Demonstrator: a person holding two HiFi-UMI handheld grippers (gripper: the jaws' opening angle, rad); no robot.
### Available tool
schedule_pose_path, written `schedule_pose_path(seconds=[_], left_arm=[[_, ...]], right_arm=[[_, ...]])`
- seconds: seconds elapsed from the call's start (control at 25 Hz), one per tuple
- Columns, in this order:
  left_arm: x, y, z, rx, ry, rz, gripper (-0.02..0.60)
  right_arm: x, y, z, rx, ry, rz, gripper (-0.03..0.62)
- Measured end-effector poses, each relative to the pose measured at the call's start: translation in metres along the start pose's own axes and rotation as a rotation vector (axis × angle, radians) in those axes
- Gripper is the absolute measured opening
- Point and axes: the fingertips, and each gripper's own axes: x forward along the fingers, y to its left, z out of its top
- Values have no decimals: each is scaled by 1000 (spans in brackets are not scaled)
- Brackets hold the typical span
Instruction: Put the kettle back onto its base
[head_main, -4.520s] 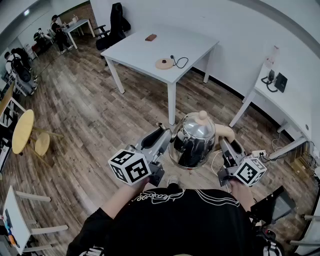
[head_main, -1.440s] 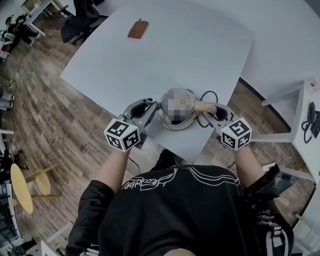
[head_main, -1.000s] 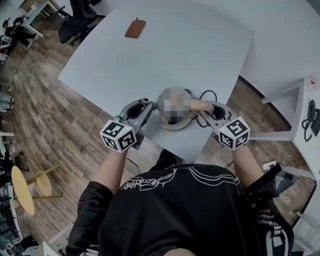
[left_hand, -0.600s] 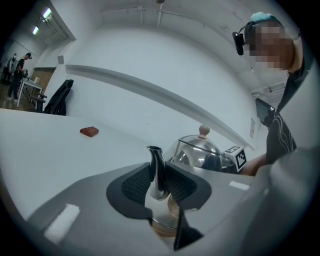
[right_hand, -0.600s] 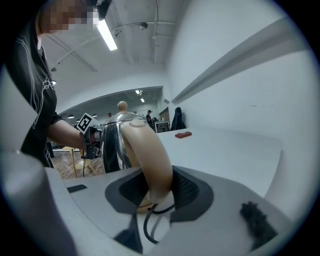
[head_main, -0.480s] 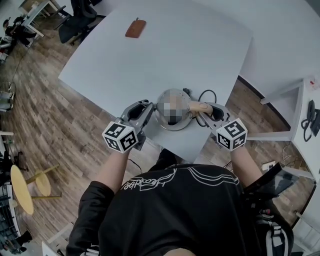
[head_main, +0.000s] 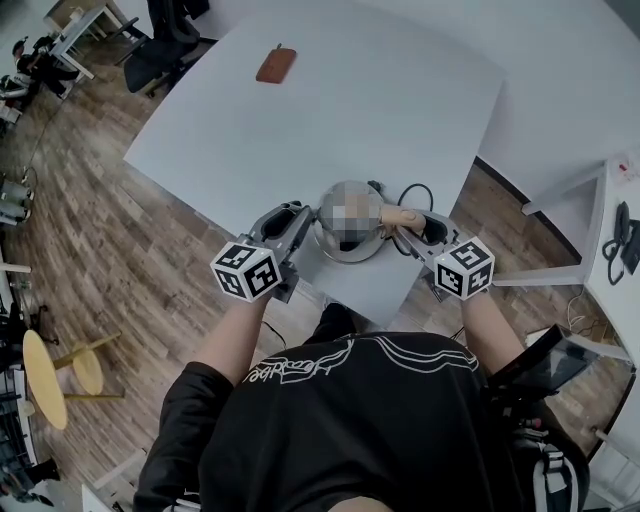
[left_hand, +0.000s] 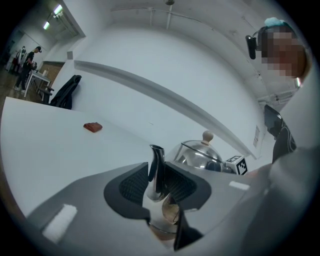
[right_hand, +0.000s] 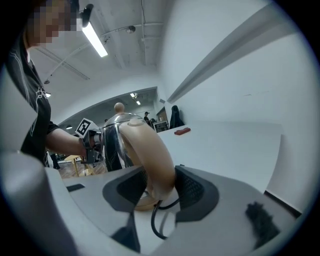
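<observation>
The steel kettle (head_main: 345, 240) stands on its tan base (right_hand: 142, 202) at the white table's (head_main: 380, 90) near corner, with the base's black cord (head_main: 415, 190) curling behind it. My left gripper (head_main: 305, 215) comes in from the left and is shut on the thin spout (left_hand: 156, 165), which stands upright between the pads. My right gripper (head_main: 405, 220) is on the other side, around the beige handle (right_hand: 150, 155). Its jaws are opening, and the handle sits loosely between them. The lid's round knob (left_hand: 206, 135) shows in the left gripper view.
A small brown flat object (head_main: 275, 65) lies at the table's far left. The table's edge runs just under both grippers, with wooden floor below. Black chairs (head_main: 165, 40) stand at the far left corner. A second white desk (head_main: 620, 230) stands to the right.
In the earliest frame the kettle hung between both grippers over the floor, far from the table. Now it stands on the table's near corner. Over the last second both grippers barely shifted.
</observation>
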Motion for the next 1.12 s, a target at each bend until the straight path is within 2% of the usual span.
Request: schedule_pose_path(seconds=[0.16, 0.4, 0.56, 0.72, 0.8, 0.88, 0.92, 1.0, 1.12], left_arm=[[-6, 0, 0, -20, -12, 26, 111], [-34, -2, -8, -25, -23, 78, 121], [-54, -30, -14, -56, -48, 42, 120], [-69, -90, -16, -5, -45, -35, 104], [-73, -119, -11, 22, -41, -72, 82], [-80, -153, -6, 62, -30, -120, 27], [-85, -172, -3, 90, -24, -149, 6], [-94, -207, 2, 160, -9, -204, 6], [-111, -246, 6, 256, 1, -246, 6]], right_arm=[[-7, 0, -11, 1, 39, -15, 198], [-34, 1, -16, 2, 52, -54, 204], [-63, 23, 7, -58, 13, -56, 202], [-95, 76, 39, -122, -48, 50, 191], [-105, 101, 52, -169, -58, 112, 93], [-116, 122, 62, -180, -70, 172, 12], [-123, 133, 66, -165, -79, 205, 8], [-137, 152, 74, -123, -105, 271, 8], [-161, 174, 82, -95, -133, 326, 6]])
